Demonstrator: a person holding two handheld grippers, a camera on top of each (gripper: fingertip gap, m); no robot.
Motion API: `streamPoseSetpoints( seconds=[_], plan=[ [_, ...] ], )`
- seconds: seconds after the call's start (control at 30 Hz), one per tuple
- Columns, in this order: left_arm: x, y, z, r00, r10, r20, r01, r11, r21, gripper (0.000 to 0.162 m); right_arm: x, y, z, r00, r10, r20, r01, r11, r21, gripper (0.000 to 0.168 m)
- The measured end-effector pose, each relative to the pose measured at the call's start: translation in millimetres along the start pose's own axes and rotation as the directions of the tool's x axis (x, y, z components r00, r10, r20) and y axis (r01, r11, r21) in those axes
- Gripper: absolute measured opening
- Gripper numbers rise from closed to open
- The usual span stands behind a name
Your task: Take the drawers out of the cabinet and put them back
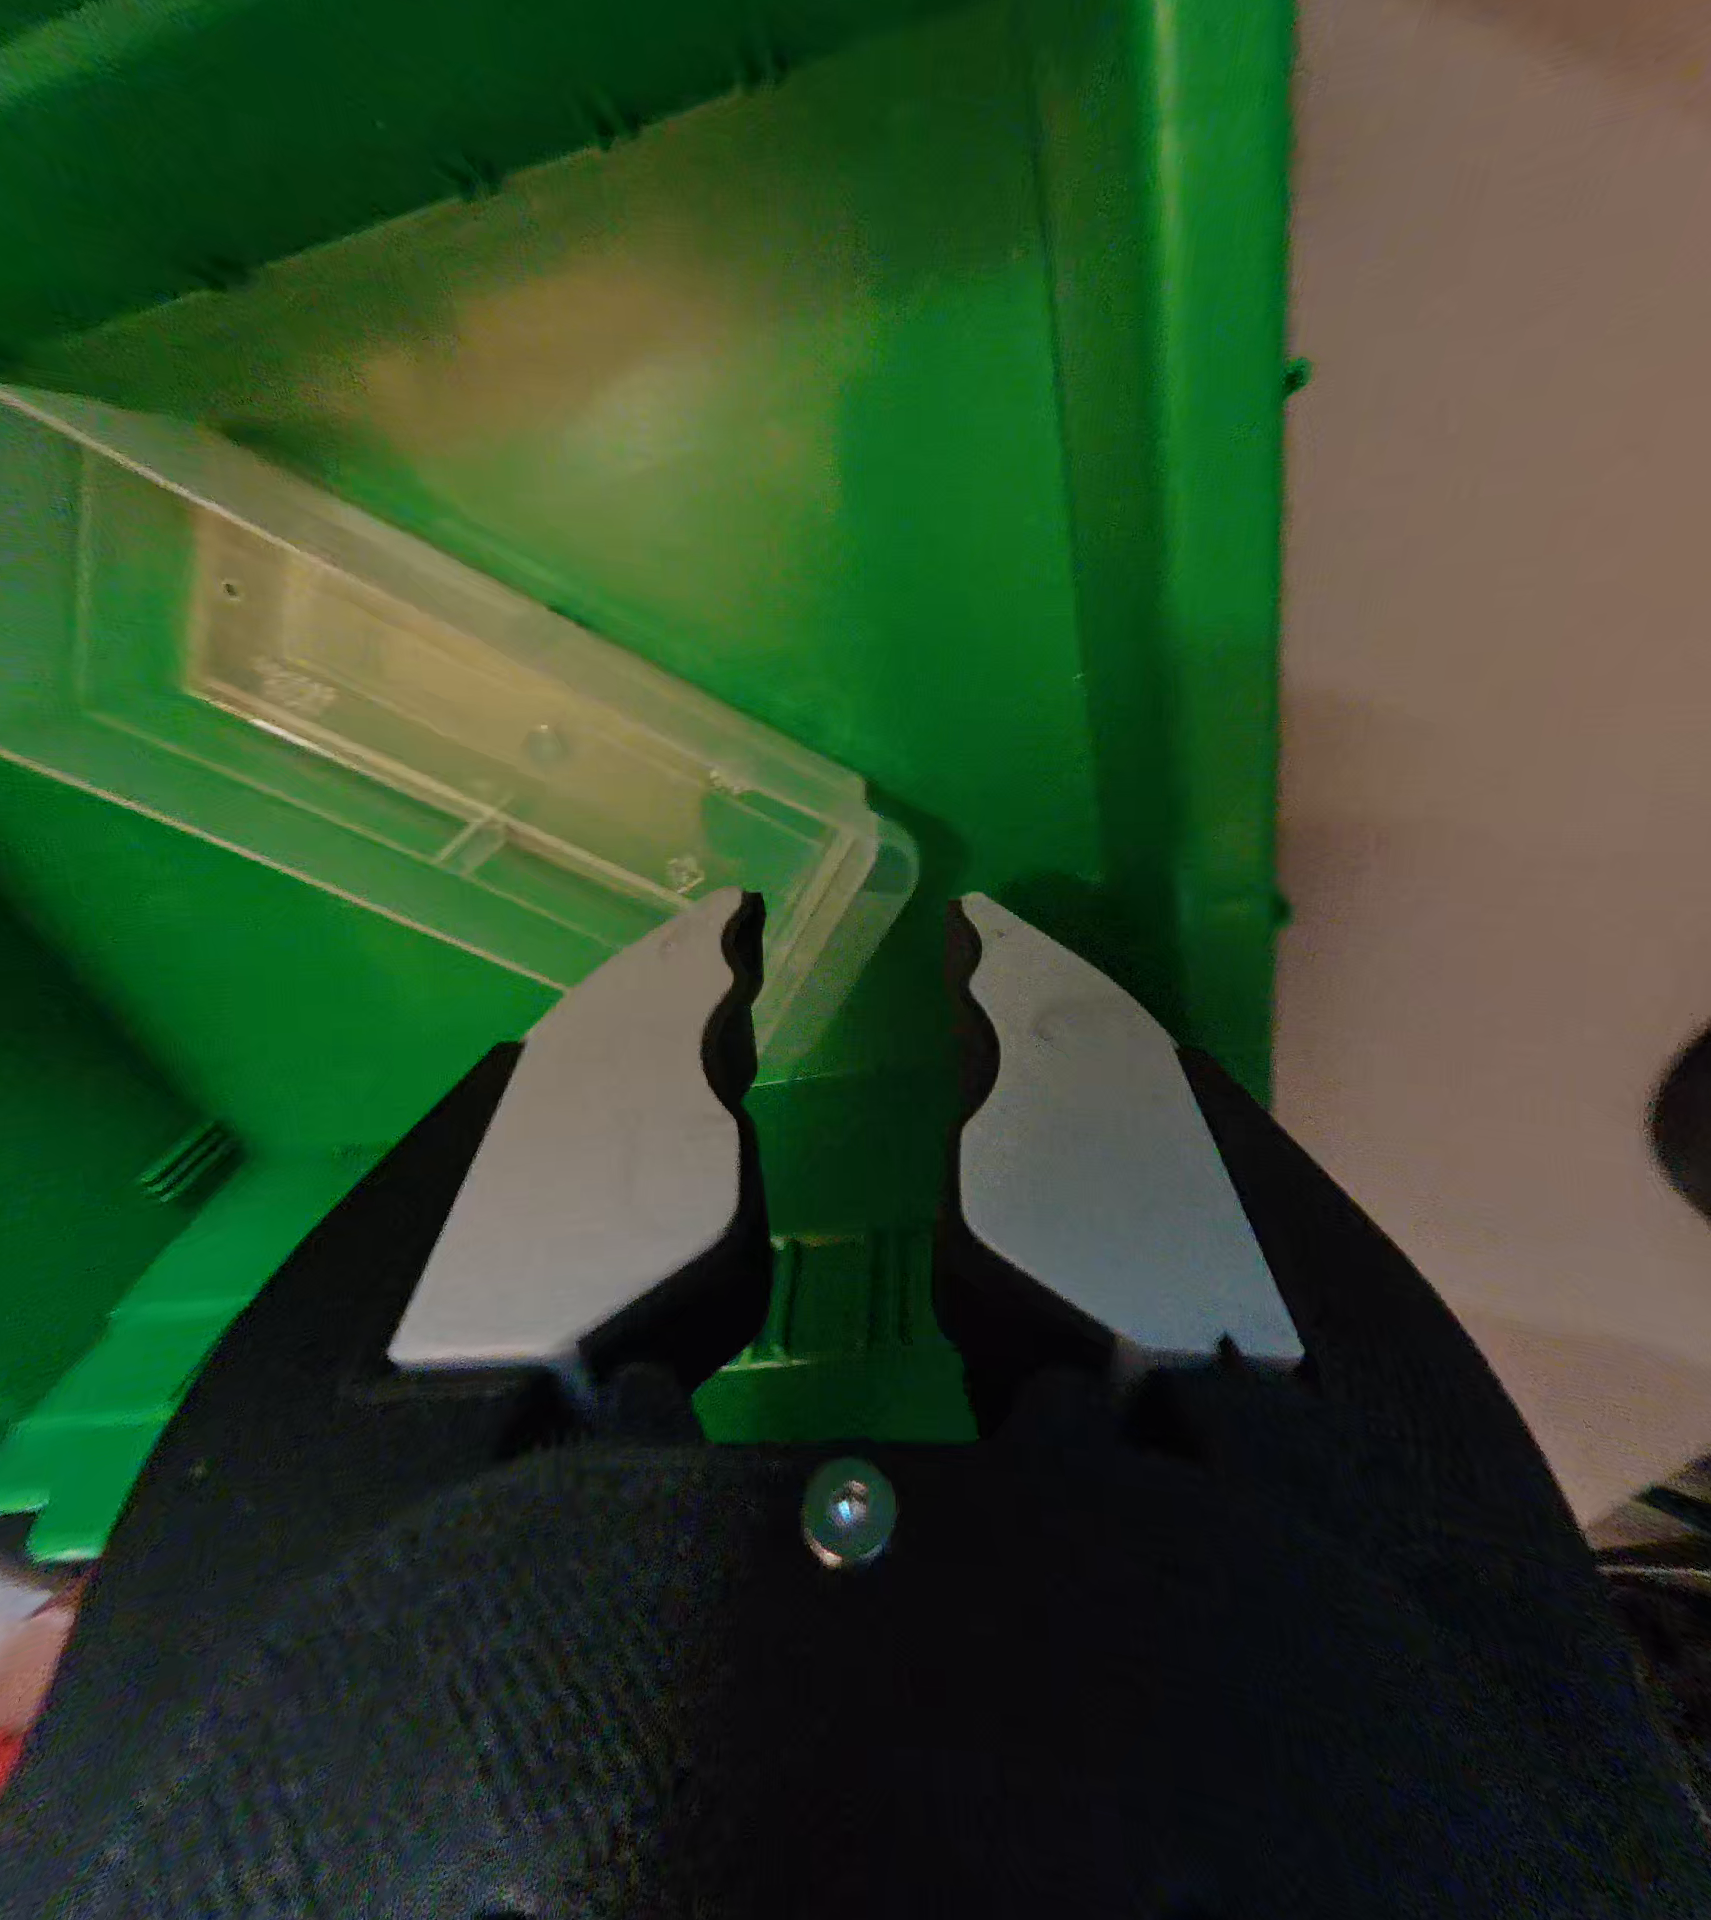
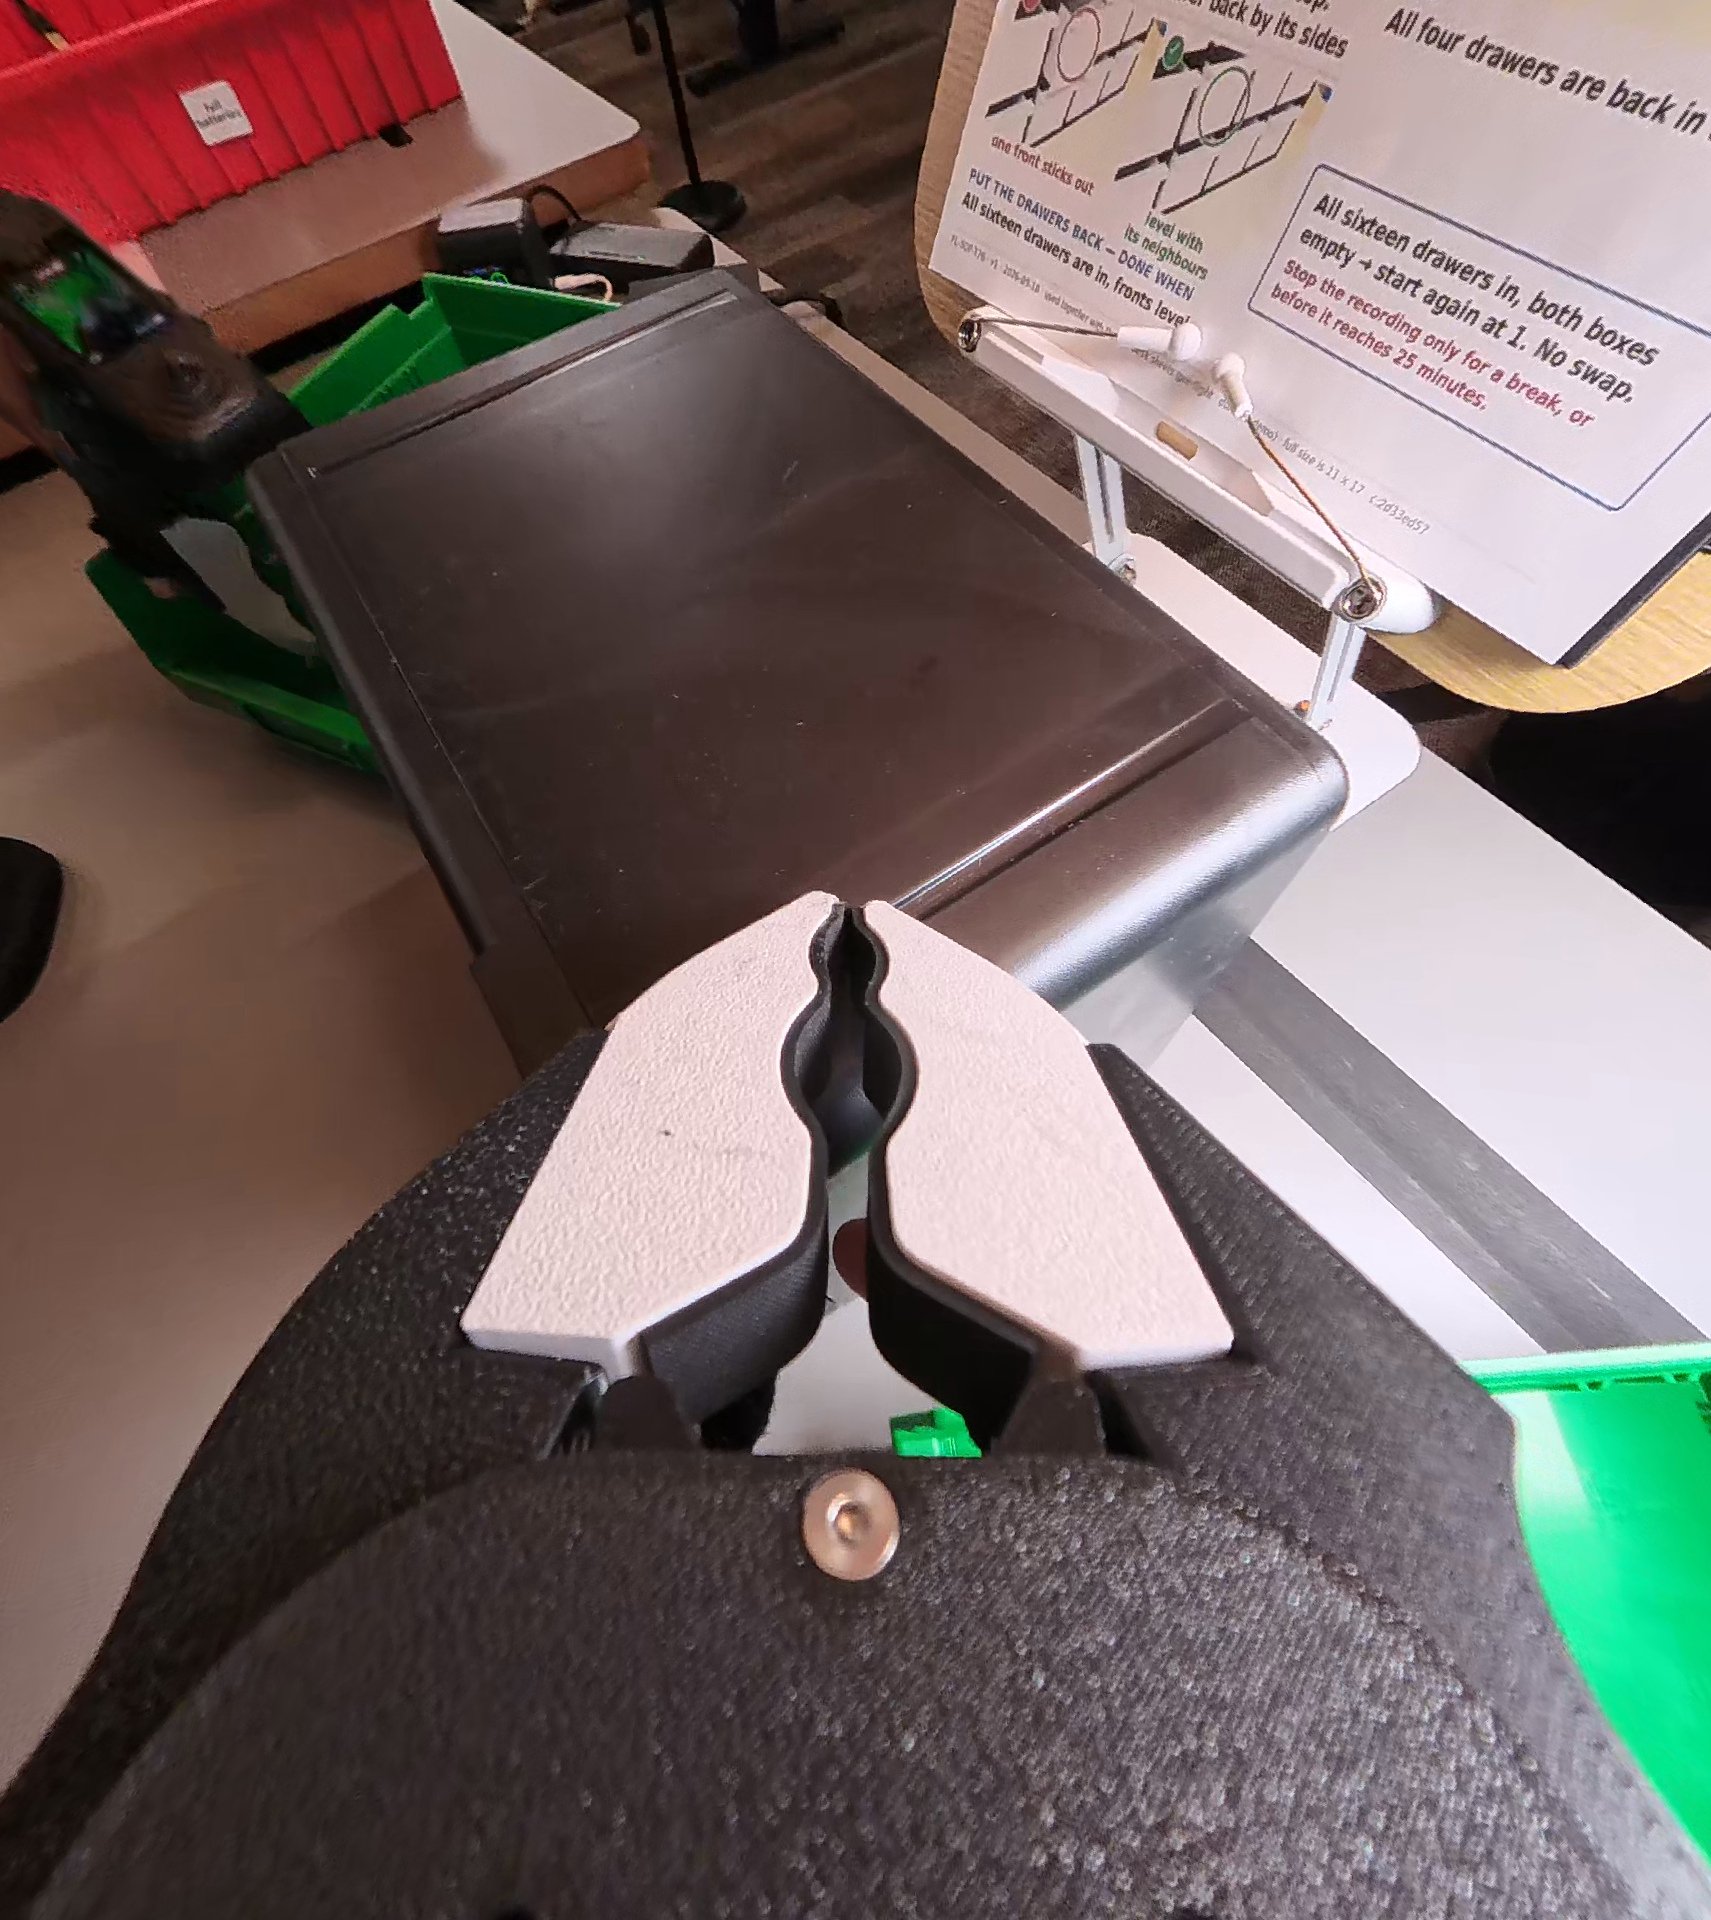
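Drawer (image 1: 394,675) (clear) lies in green bin (image 1: 830,416); left tongs (image 1: 851,904) gape at its corner, right tongs (image 2: 851,914) pinched.

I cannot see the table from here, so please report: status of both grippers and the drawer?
Left gripper open over green bin, clear drawer lying inside. Right gripper shut, empty, above dark cabinet. Nothing in the way.

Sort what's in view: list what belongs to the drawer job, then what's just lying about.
Job:
clear drawer in the green bin
dark cabinet
second green bin
left gripper, jaws open
right gripper, jaws shut
instruction sheet

Lying about:
red bin
black chargers
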State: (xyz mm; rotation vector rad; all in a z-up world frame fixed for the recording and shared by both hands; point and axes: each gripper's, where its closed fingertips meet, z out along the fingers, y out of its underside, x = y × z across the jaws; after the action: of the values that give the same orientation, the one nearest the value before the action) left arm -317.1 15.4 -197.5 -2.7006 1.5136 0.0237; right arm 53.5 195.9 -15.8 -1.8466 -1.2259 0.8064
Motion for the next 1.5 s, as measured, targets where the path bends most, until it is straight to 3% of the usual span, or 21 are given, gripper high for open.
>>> streamPoseSetpoints(
  seconds=[0.03, 0.17, 0.27, 0.43, 0.63, 0.87, 1.03, 1.2, 1.5],
  plan=[
    [-4, 2, 2, 0.999, 0.019, 0.037, -0.019, 1.000, -0.012, 0.034, 0, 0, 0, 1.000, 0.006, 0.006, -0.006, 1.000, 0.004, 0.000],
    [-13, 18, 16, 0.988, 0.087, 0.130, -0.070, 0.989, -0.132, 0.027, 0, 0, 0, 0.999, 0.031, 0.023, -0.031, 0.999, 0.019, 0.000],
    [-11, 13, 13, 0.987, 0.081, 0.137, -0.065, 0.991, -0.120, 0.018, 0, 0, 0, 1.000, 0.022, 0.014, -0.022, 1.000, 0.014, 0.000],
    [3, -5, -22, 0.993, 0.020, 0.118, -0.019, 1.000, -0.017, 0.017, 0, 0, 0, 1.000, 0.008, 0.006, -0.008, 1.000, 0.004, 0.000],
    [49, -24, -77, 0.993, 0.071, 0.091, -0.076, 0.996, 0.044, 0.017, 0, 0, 0, 1.000, 0.003, 0.002, -0.003, 1.000, 0.000, 0.000],
    [168, -94, -153, 0.937, 0.328, -0.122, -0.277, 0.907, 0.317, 0.017, 0, 0, 0, 1.000, -0.008, -0.020, 0.008, 1.000, -0.019, 0.000],
    [218, -155, -172, 0.856, 0.491, -0.164, -0.370, 0.802, 0.468, 0.017, 0, 0, 0, 0.998, -0.024, -0.063, 0.020, 0.998, -0.053, 0.000],
    [225, -227, -171, 0.837, 0.538, -0.097, -0.413, 0.739, 0.532, 0.017, 0, 0, 0, 0.989, -0.079, -0.126, 0.065, 0.992, -0.112, 0.000],
    [215, -314, -134, 0.837, 0.532, -0.131, -0.401, 0.758, 0.514, 0.017, 0, 0, 0, 0.976, -0.137, -0.167, 0.106, 0.978, -0.181, 0.000]
  ],
)
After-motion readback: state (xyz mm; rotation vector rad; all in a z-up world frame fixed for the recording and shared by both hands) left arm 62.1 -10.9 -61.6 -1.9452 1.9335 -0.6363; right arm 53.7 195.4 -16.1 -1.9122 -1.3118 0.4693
